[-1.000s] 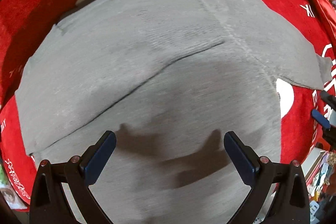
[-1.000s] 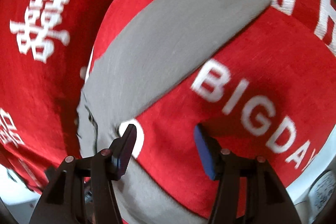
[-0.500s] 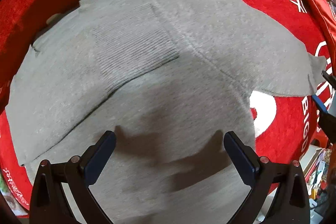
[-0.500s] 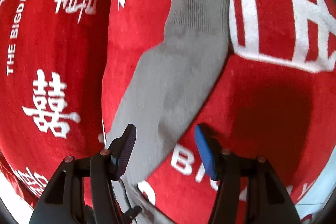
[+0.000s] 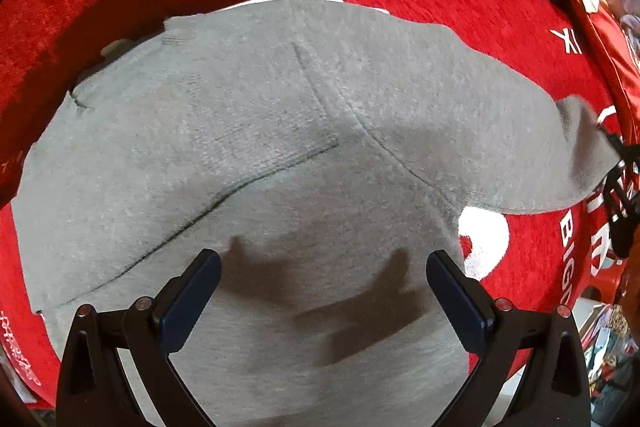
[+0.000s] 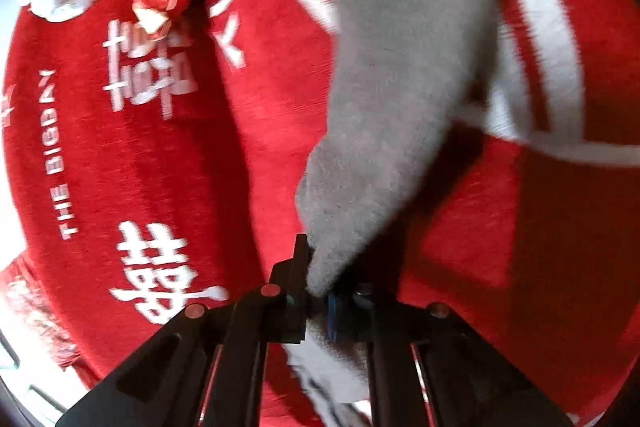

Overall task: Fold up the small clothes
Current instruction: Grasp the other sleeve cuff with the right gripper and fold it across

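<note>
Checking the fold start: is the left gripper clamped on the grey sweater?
No: the left gripper stands wide open above the grey sweater, with nothing between its fingers.

Your left black two-finger gripper (image 5: 320, 299) points down, wide open. Your right black two-finger gripper (image 6: 318, 301) is closing, pinching grey cloth (image 6: 400, 107).
</note>
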`<state>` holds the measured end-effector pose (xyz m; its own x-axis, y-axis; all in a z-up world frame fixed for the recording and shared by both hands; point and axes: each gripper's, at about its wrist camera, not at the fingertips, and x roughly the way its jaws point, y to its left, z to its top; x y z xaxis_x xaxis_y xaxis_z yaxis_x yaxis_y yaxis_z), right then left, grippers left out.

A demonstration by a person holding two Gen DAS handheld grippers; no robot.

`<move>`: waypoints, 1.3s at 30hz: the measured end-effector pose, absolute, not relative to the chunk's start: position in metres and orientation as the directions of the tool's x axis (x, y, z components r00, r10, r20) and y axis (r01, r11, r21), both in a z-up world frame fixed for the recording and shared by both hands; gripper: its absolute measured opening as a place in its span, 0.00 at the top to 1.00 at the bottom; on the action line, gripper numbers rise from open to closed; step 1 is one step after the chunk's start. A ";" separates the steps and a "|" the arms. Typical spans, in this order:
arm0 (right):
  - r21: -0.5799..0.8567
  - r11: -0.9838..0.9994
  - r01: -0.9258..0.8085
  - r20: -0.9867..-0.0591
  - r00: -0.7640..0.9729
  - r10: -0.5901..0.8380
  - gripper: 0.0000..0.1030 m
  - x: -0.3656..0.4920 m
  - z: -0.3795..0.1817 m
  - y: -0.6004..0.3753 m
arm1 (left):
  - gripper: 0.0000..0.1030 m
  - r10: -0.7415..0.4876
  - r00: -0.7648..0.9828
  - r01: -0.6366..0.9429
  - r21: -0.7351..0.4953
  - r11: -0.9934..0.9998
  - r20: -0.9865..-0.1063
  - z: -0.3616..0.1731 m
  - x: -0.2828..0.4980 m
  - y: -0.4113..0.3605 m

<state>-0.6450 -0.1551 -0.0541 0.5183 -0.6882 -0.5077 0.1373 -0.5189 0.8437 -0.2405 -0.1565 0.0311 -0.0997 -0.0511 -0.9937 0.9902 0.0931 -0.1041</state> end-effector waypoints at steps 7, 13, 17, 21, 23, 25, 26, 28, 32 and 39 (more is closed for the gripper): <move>0.946 -0.300 0.124 -0.299 0.695 -0.654 0.93 -0.583 -0.010 -0.194 | 0.00 -0.098 -0.090 0.984 -0.103 0.143 -0.991 0.029 -0.202 -0.137; 0.970 -0.145 0.193 -0.240 0.830 -0.504 0.93 -0.486 0.026 -0.228 | 0.00 -0.125 -0.069 0.965 -0.098 0.243 -0.990 0.036 -0.144 -0.114; 0.966 -0.037 0.258 -0.254 0.906 -0.338 0.92 -0.396 0.036 -0.242 | 0.00 -0.126 -0.045 0.944 -0.083 0.320 -0.991 0.034 -0.102 -0.097; 0.939 0.031 0.343 -0.333 0.927 -0.174 0.92 -0.312 0.027 -0.239 | 0.00 -0.127 -0.025 0.918 -0.073 0.390 -0.992 0.031 -0.062 -0.075; 0.911 0.062 0.408 -0.402 0.912 -0.086 0.92 -0.269 0.016 -0.233 | 0.00 -0.121 -0.013 0.901 -0.064 0.429 -0.993 0.024 -0.043 -0.066; 0.875 0.095 0.475 -0.476 0.879 -0.013 0.92 -0.236 0.003 -0.227 | 0.00 -0.123 -0.001 0.888 -0.058 0.455 -0.992 0.022 -0.026 -0.056; 0.848 0.114 0.518 -0.524 0.851 0.024 0.92 -0.220 -0.005 -0.222 | 0.00 -0.126 0.005 0.881 -0.056 0.470 -0.992 0.022 -0.014 -0.049; 0.784 0.140 0.605 -0.619 0.780 0.093 0.89 -0.194 -0.026 -0.212 | 0.00 -0.138 0.000 0.868 -0.069 0.492 -0.990 0.021 0.001 -0.043; 0.659 0.130 0.741 -0.752 0.646 0.128 0.71 -0.176 -0.052 -0.195 | 0.00 -0.202 -0.057 0.827 -0.160 0.539 -0.978 0.017 0.023 -0.043; 0.664 -0.050 0.746 -0.748 0.664 -0.019 0.51 -0.217 -0.042 -0.195 | 0.00 -0.332 -0.239 0.759 -0.389 0.522 -0.912 0.014 0.038 -0.053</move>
<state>-0.2174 -0.1945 -0.0421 0.6638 -0.0190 -0.7477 0.7463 -0.0505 0.6637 0.0381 -0.0525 0.0137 -0.2394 -0.3321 -0.9124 0.7588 0.5223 -0.3892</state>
